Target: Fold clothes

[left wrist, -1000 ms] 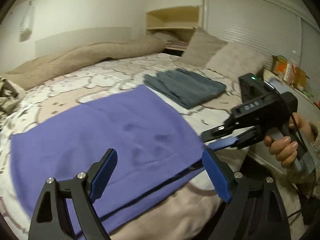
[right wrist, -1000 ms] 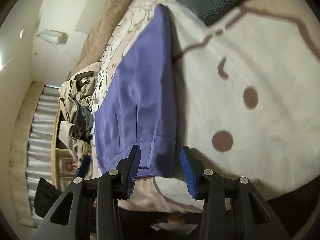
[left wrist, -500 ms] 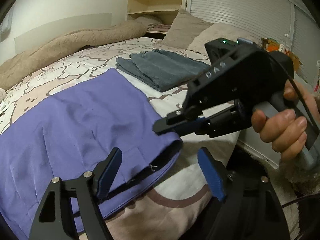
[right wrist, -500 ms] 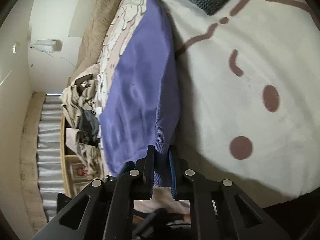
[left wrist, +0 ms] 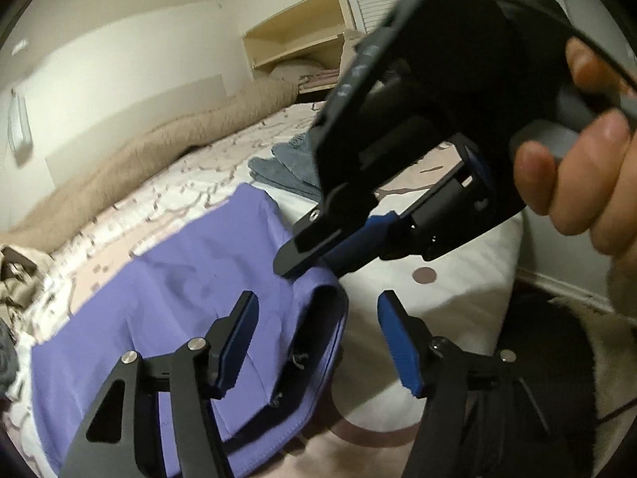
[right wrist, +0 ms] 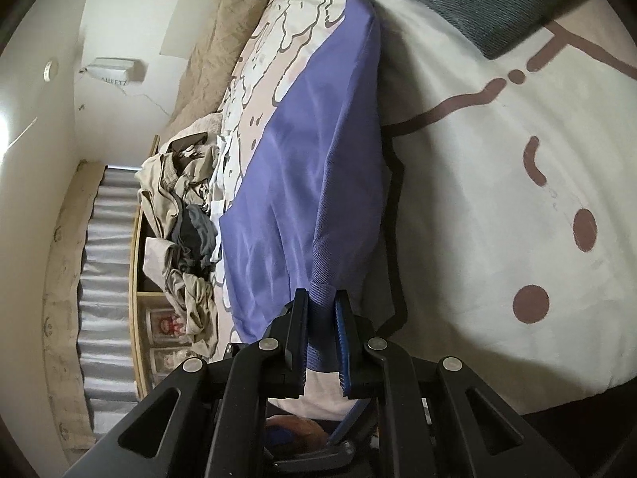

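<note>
Right claw point(right wrist: 321, 332) tips buried in purple garment point(right wrist: 310, 167), corner hidden.

**Purple on cream, blue on black**

The garment point(right wrist: 318, 167) is a plain violet-purple, without print, with a fine twill grain showing near its pinched corner. The bedcover point(right wrist: 497, 199) under it is cream-white, marked with brown lines and round brown dots; farther off its pattern turns to pale pink patches outlined in grey-brown. A folded cloth point(left wrist: 286, 167) is dusty blue-grey. The rolled blanket point(left wrist: 167, 147) is beige. The heap of clothes point(right wrist: 179, 215) mixes khaki, tan and dark grey. Both grippers, the left gripper point(left wrist: 314, 342) and the right gripper point(right wrist: 321, 330), are black with bright blue pads and silver screw heads. The walls are off-white, the shelf point(left wrist: 294, 44) pale yellow.
</note>
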Demonstrator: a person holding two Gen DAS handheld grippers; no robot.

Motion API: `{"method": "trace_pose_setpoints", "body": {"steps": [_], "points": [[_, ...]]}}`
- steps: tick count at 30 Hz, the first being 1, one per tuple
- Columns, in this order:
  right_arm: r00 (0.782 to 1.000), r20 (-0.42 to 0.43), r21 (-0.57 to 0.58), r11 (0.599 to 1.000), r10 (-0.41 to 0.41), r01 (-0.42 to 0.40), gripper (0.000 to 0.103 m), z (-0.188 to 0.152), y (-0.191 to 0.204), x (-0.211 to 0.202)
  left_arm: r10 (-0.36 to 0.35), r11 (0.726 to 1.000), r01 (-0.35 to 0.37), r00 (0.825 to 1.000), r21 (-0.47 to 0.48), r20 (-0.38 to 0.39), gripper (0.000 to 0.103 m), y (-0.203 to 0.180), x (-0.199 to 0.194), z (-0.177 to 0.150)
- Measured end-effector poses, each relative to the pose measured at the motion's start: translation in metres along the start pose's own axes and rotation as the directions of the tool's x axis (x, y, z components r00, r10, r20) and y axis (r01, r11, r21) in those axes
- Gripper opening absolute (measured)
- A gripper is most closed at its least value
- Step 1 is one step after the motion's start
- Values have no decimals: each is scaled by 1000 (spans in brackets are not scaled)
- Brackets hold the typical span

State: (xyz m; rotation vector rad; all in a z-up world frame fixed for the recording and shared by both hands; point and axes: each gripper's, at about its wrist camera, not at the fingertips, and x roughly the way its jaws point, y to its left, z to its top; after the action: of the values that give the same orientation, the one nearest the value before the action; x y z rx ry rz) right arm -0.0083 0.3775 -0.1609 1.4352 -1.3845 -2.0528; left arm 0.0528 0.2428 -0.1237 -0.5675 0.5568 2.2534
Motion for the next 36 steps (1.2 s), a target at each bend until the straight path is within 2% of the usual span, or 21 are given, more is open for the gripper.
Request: {"method": "trace_pose_setpoints", "body": {"steps": [1,5,8,10,12,15,18,20,22,23,25,28,32,35,36], "points": [[1000,-3,-1,1000,-5,5,13,0,0,0,11,1000,-11,1000,10,3,54,-1,1,1],[1000,-11,-6,1000,-14,14,13,1,-1,1,36,999,-36,999,21,6,49,-2,6,5],[1000,-11,-11,1000,-13,13,13,1,-1,-1,43,999,-42,999,18,-8,41,0,9,5],[1000,-12,-17,1000,-19,19,13,1,-1,-1,44,999,-44,999,15,-19,29,0,13,5],[1000,-12,-22,999,-28,28,13,2,-1,-1,41,999,-41,999,6,-26,24,1,16,4],[999,-14,-33,999,-33,32,13,1,-1,0,28,1000,-28,999,-14,-29,24,4,18,4],[997,29,-134,988,-69,73,15,-4,10,-6,18,999,-19,1000,-36,-24,20,6,18,6],[993,79,-197,976,-83,97,26,-4,19,-14,2,997,-3,1000,-72,-25,15,13,19,7],[988,132,-237,965,-84,114,66,-1,25,-25,-25,992,20,999,-125,-33,10,22,21,8],[984,157,-228,967,-79,114,70,5,25,-31,-38,988,32,999,-153,-37,10,27,22,8],[979,192,-197,974,-69,107,70,26,23,-43,-58,980,51,998,-190,-31,10,33,21,8],[969,225,-133,982,-102,134,70,66,13,-47,-88,968,81,996,-236,-19,10,39,20,8],[964,236,-56,989,-119,136,70,129,4,-37,-116,962,113,993,-251,2,10,39,13,8],[963,212,-28,984,-165,175,69,166,-3,-13,-136,954,133,991,-269,9,10,43,11,10],[962,203,-19,982,-181,188,63,179,-6,-5,-143,951,140,990,-276,10,10,45,11,10]]}}
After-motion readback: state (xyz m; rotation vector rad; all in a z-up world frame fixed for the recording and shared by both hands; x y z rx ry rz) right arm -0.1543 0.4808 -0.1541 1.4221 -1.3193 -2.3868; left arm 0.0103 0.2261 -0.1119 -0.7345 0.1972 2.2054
